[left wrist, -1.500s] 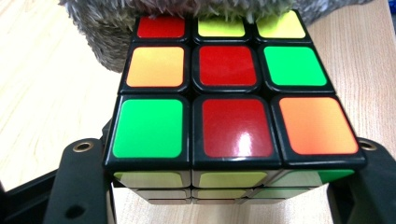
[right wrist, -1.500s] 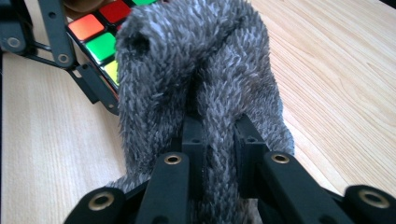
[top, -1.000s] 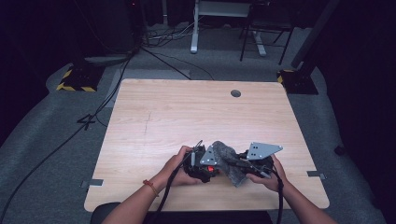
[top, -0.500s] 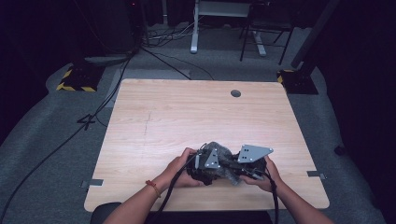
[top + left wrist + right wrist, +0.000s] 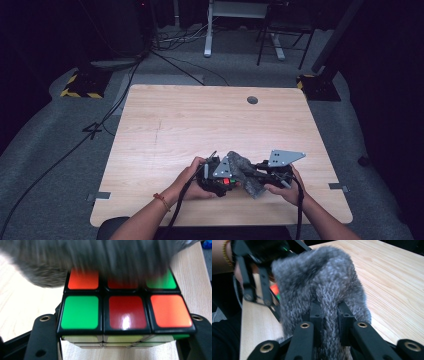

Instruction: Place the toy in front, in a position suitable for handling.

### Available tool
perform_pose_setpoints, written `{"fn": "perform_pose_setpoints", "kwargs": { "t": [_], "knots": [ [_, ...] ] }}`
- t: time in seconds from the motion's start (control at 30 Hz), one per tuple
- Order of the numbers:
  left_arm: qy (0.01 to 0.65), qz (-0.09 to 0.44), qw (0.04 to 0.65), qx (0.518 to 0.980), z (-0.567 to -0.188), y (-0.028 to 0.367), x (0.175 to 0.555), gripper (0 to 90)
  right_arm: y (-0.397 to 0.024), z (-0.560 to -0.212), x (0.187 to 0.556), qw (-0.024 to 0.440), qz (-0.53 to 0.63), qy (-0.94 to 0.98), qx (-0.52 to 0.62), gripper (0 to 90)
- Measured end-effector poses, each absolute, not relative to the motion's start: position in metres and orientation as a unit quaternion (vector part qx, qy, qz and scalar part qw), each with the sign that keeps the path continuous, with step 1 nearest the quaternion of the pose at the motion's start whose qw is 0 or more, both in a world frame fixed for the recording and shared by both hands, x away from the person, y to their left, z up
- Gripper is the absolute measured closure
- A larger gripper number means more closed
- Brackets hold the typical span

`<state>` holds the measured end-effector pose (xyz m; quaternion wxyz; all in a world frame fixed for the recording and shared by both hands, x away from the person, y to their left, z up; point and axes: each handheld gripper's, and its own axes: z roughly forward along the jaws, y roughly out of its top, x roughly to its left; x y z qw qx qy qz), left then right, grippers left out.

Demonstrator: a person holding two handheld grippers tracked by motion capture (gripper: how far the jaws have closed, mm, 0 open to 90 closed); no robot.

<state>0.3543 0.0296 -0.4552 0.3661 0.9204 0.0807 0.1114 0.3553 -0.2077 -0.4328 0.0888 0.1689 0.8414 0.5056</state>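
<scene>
Rubik's cube (image 5: 127, 312), multicoloured plastic, sits clenched in the left gripper (image 5: 216, 177) jaws near the tabletop (image 5: 200, 120) front edge, under grey knitted cloth (image 5: 322, 292) pinched by the right gripper (image 5: 329, 315); wiping should press lightly.

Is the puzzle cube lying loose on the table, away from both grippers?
No, the puzzle cube sits clamped between the left gripper's black jaws, partly under the grey knitted cloth.

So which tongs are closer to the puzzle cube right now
Left. The left tongs are clamped on the puzzle cube itself. The right tongs pinch the grey woolly cloth draped over the cube's far edge.
</scene>
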Motion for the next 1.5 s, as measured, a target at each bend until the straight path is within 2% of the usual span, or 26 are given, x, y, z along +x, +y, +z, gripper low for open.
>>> {"fn": "perform_pose_setpoints", "kwargs": {
  "t": [0.27,0.37,0.5,0.6,0.73,0.8,1.03,1.23,1.3,1.5],
  "knots": [
    [0.076,0.105,0.352,0.927,-0.46,0.025,0.354,33.5,-0.202,-0.432,0.352,0.064,0.533,0.829,0.159,78.8],
    [0.073,0.116,0.353,0.926,-0.458,0.026,0.354,33.7,-0.199,-0.429,0.349,0.092,0.516,0.838,0.151,78.7],
    [0.083,0.12,0.386,0.911,-0.449,0.035,0.354,33.7,-0.208,-0.429,0.355,0.113,0.511,0.832,0.182,78.8],
    [0.08,0.118,0.408,0.902,-0.444,0.039,0.353,33.7,-0.215,-0.437,0.362,0.074,0.521,0.827,0.199,78.7],
    [0.076,0.109,0.418,0.899,-0.445,0.038,0.352,33.5,-0.21,-0.438,0.36,0.066,0.517,0.831,0.193,78.9],
    [0.078,0.11,0.419,0.898,-0.446,0.039,0.354,33.2,-0.21,-0.442,0.362,0.043,0.534,0.819,0.205,79.4],
    [0.081,0.128,0.389,0.909,-0.449,0.037,0.354,32.2,-0.211,-0.438,0.358,0.061,0.543,0.815,0.193,79.4],
    [0.084,0.112,0.393,0.909,-0.452,0.037,0.357,32.2,-0.21,-0.437,0.358,0.063,0.543,0.816,0.188,79.3],
    [0.102,0.074,0.418,0.9,-0.454,0.041,0.362,31.5,-0.21,-0.437,0.36,0.055,0.541,0.817,0.192,79.4],
    [0.102,0.072,0.422,0.898,-0.455,0.04,0.361,32.6,-0.211,-0.44,0.361,0.055,0.53,0.822,0.201,79.4]
  ]
}}
